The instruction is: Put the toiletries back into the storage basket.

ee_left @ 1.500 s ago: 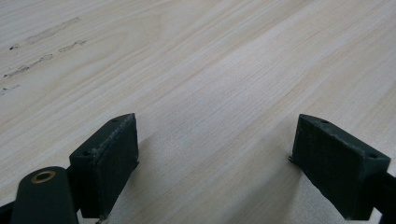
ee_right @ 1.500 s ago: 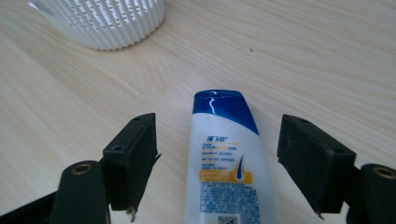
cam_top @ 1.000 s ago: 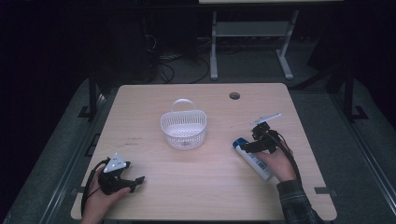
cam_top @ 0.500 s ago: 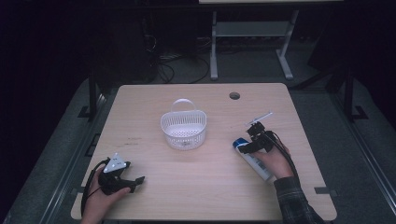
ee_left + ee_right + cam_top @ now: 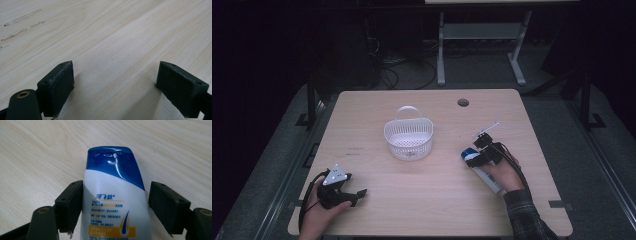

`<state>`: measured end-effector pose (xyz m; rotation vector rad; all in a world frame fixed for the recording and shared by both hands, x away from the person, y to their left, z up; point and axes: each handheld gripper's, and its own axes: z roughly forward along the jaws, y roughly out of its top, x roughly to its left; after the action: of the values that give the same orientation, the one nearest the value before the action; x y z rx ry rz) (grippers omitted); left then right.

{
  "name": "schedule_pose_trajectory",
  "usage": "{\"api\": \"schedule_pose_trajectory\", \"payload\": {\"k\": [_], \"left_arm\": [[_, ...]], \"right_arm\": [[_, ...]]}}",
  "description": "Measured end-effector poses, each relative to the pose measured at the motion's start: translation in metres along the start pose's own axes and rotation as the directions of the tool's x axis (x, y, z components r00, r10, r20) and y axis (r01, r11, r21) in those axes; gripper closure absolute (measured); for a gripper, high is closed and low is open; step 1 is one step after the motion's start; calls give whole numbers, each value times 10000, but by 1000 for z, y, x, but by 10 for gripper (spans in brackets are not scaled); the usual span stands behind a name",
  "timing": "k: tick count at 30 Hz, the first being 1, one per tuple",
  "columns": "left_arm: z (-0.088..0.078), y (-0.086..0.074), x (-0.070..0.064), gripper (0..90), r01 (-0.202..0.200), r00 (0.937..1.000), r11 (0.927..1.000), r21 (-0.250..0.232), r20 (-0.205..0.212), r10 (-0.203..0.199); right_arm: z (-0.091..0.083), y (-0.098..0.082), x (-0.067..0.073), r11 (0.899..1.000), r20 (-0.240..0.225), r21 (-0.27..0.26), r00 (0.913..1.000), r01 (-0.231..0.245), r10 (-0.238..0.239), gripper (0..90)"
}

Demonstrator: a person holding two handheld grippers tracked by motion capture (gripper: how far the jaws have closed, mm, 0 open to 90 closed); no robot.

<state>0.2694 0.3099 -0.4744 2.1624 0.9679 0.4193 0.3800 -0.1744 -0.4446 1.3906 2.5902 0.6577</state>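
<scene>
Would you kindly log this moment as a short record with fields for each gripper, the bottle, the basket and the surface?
right gripper: jaws either side of the shampoo bottle, left pad at its side, gap at the right pad
shampoo bottle: white, blue cap, lying on the table
left gripper: open, nothing between the jaws, low over bare wood
basket: white, perforated, with handle, left of the bottle
table: light wood

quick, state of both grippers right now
Left gripper: open, nothing between its jaws, low over the table.
Right gripper: open around the shampoo bottle, not clamped.
</scene>
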Motion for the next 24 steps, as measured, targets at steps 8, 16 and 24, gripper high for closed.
{"api": "schedule_pose_trajectory", "payload": {"k": [8,16,24], "left_arm": [[0,0,0,135,0,10000,10000,0,4,0],[0,0,0,135,-10,10000,10000,8,2,10],[0,0,0,135,-32,10000,10000,8,13,32]], "right_arm": [[5,0,2,9992,181,357,9997,175,-182,280],[6,0,6,9982,339,466,9987,368,-384,321],[3,-2,3,9993,340,294,9991,241,-251,330]]}}
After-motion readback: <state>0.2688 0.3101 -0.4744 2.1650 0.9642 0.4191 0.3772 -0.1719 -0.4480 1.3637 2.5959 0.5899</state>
